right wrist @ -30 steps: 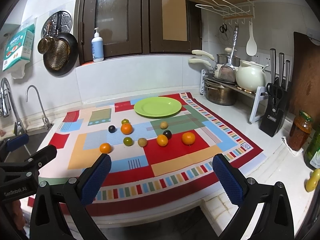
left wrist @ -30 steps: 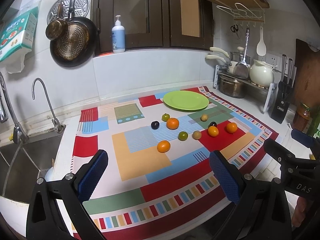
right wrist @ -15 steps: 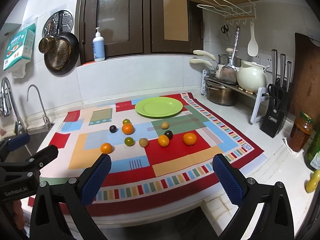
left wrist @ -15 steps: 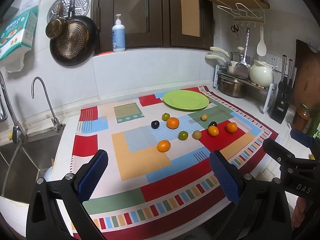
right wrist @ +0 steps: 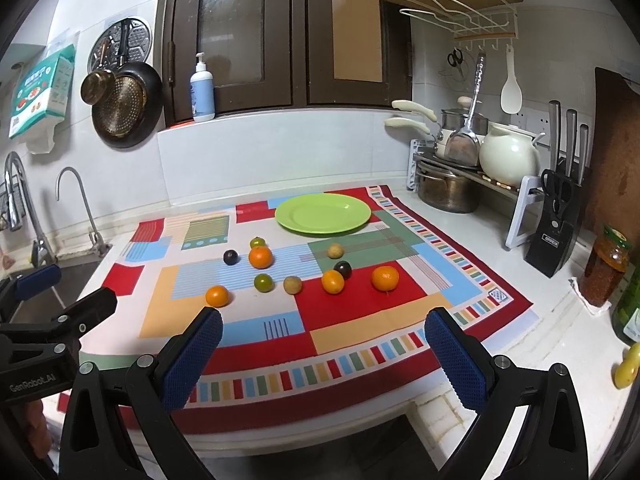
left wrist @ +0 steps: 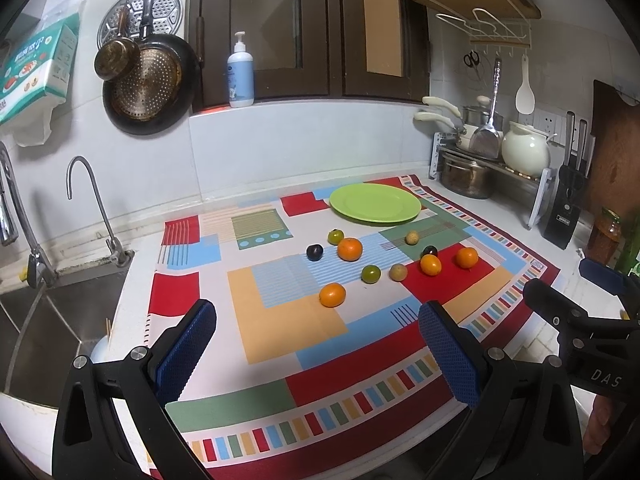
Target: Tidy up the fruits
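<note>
Several small fruits lie loose on a colourful patchwork mat [left wrist: 288, 328] [right wrist: 360, 320]: oranges [left wrist: 349, 249] [right wrist: 385, 278], green ones [left wrist: 371, 274] [right wrist: 263, 282], dark plums [left wrist: 315, 252] [right wrist: 230, 257] and tan ones [left wrist: 398, 271] [right wrist: 292, 284]. An empty green plate [left wrist: 375, 202] [right wrist: 322, 213] sits at the mat's far edge. My left gripper [left wrist: 318, 350] is open and empty, held above the mat's near edge. My right gripper [right wrist: 324, 354] is open and empty, also short of the fruits.
A sink and taps [left wrist: 86, 208] are at the left. A pot rack with a white kettle [right wrist: 508, 154] and a knife block [right wrist: 554, 224] stand at the right. A jar [right wrist: 606, 266] and a yellow item [right wrist: 628, 364] are on the right counter.
Both views shift slightly; the right gripper has edged a little closer to the mat. The fruits and plate have not moved.
</note>
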Demonstrator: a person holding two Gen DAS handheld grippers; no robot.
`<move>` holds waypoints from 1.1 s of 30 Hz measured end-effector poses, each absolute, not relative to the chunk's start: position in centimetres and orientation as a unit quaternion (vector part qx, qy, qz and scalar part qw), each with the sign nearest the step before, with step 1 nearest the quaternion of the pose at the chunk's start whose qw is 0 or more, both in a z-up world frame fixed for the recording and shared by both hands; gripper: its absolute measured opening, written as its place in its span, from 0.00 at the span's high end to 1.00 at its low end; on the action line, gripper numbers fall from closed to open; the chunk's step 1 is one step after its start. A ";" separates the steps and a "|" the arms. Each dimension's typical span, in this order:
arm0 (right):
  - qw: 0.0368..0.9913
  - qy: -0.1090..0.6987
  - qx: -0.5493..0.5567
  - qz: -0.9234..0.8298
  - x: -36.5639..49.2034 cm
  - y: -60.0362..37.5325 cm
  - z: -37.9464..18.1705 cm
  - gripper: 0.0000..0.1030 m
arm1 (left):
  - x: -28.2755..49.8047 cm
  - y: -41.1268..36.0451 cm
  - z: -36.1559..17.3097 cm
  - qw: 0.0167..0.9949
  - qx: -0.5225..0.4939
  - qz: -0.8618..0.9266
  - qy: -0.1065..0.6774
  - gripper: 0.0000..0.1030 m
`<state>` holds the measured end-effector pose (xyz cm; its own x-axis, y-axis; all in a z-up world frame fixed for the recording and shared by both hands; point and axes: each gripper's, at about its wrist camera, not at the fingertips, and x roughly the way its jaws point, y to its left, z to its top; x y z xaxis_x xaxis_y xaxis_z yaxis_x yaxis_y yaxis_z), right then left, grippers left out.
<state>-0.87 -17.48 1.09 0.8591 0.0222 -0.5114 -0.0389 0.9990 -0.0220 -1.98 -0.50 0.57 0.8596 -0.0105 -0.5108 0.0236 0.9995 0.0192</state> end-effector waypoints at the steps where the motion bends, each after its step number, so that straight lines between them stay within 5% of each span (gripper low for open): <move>1: 0.964 0.266 -0.016 0.017 -0.8 -17.5 1.1 0.01 | -1.9 -0.5 0.5 0.964 0.013 -0.008 0.265 0.00; 19: 0.956 0.289 -0.037 0.039 2.5 -17.0 -0.6 0.01 | 1.4 -0.4 -1.4 0.955 0.007 0.006 0.296 0.01; 33: 0.936 0.333 -0.064 0.098 9.4 -16.1 -4.2 0.15 | 7.1 -0.9 -5.0 0.941 0.002 0.019 0.337 0.19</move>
<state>9.44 -16.09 -4.16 0.7587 0.1418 -0.6359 -0.2266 0.9725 -0.0536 7.12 -0.93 -4.97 0.7720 0.0378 -0.6345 -0.0349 0.9992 0.0171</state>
